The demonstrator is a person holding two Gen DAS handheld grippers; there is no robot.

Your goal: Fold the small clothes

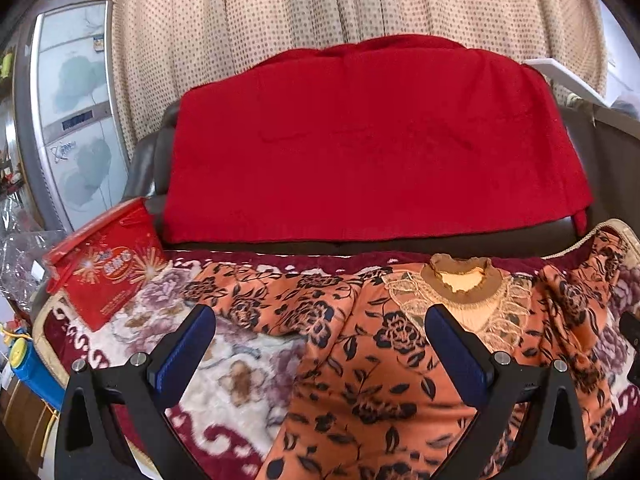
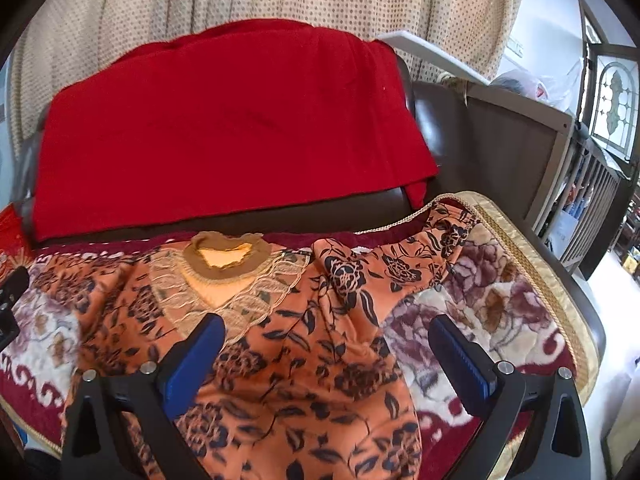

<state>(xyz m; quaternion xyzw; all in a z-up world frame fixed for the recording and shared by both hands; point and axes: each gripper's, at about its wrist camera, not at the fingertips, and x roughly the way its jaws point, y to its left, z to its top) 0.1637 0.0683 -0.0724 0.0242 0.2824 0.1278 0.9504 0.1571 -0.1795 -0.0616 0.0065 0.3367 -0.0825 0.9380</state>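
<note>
An orange top [image 1: 360,360] [image 2: 304,364] with black flowers and a brown lace collar [image 1: 464,280] [image 2: 226,258] lies spread, front up, on a flowered blanket [image 1: 236,376] [image 2: 500,304]. Its sleeves reach out to either side. My left gripper [image 1: 320,320] hovers open above the garment's left half, one blue pad over the blanket, the other near the collar. My right gripper [image 2: 326,328] hovers open above the right half, its left pad beside the lace yoke and its right pad over the blanket. Neither holds cloth.
A red cloth [image 1: 372,140] [image 2: 224,128] drapes the dark sofa back behind the blanket. A red printed bag [image 1: 106,268] sits at the blanket's left end. A fridge [image 1: 76,120] stands left, a dotted curtain [image 1: 320,12] behind, a wooden crib [image 2: 568,168] right.
</note>
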